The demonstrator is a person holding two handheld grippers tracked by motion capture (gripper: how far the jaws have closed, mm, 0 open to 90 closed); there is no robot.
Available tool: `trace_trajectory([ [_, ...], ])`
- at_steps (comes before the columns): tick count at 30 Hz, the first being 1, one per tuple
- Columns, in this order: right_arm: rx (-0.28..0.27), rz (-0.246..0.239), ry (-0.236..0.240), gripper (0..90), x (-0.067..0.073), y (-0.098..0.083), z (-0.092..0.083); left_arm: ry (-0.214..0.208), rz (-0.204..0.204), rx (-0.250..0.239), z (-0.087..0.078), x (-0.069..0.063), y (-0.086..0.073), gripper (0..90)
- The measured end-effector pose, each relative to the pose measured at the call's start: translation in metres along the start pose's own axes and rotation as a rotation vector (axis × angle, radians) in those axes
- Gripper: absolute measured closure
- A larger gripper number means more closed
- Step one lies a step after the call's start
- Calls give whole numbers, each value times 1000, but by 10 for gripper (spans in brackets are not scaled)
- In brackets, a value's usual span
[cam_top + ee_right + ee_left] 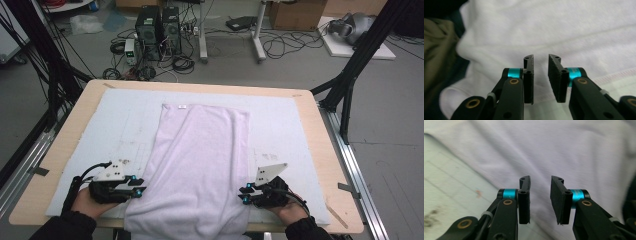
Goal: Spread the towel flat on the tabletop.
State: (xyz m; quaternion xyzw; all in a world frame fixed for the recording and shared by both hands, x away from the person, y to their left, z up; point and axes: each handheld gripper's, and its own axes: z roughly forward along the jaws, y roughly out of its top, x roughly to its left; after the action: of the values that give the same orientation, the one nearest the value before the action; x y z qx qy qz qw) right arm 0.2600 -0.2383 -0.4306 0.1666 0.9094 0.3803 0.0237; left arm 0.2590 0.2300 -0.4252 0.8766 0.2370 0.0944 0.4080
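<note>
The towel [200, 165] lies lengthwise on the pale mat [280, 125], its long axis running from the far side toward the person, its near end draped over the table's [325, 150] near edge. At the towel's left edge, near that end, the left gripper [139, 189] points inward, jaws a narrow gap apart with nothing between them. At the towel's right edge, the right gripper [244, 194] mirrors it, likewise slightly parted and empty. Both sit equally near, cloth straight ahead of each.

white towel [200, 165], flat, overhanging table edge
</note>
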Motion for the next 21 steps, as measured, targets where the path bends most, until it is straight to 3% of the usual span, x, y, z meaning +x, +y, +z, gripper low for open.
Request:
trace_trajectory([
  [3, 21, 16, -8, 731, -7, -2, 8, 35, -31, 15, 12, 14, 2, 703],
  [5, 13, 24, -6, 751, -10, -1, 10, 35, -52, 44, 22, 19, 2, 699],
  [6, 13, 21, -10, 771, -10, -1, 10, 34, -39, 31, 25, 20, 1, 714],
  [8, 12, 24, -11, 855, -10, -2, 10, 31, -44, 35, 27, 21, 3, 839],
  [10, 11, 24, 2, 880, -11, -2, 10, 35, -41, 47, 27, 20, 4, 881],
  [15, 10, 20, 2, 888, -11, -4, 7, 77, -41, 51, 20, 19, 0, 888],
  [21, -1, 22, -3, 889, -10, -8, -1, 96, -57, 42, 6, 21, -7, 891],
])
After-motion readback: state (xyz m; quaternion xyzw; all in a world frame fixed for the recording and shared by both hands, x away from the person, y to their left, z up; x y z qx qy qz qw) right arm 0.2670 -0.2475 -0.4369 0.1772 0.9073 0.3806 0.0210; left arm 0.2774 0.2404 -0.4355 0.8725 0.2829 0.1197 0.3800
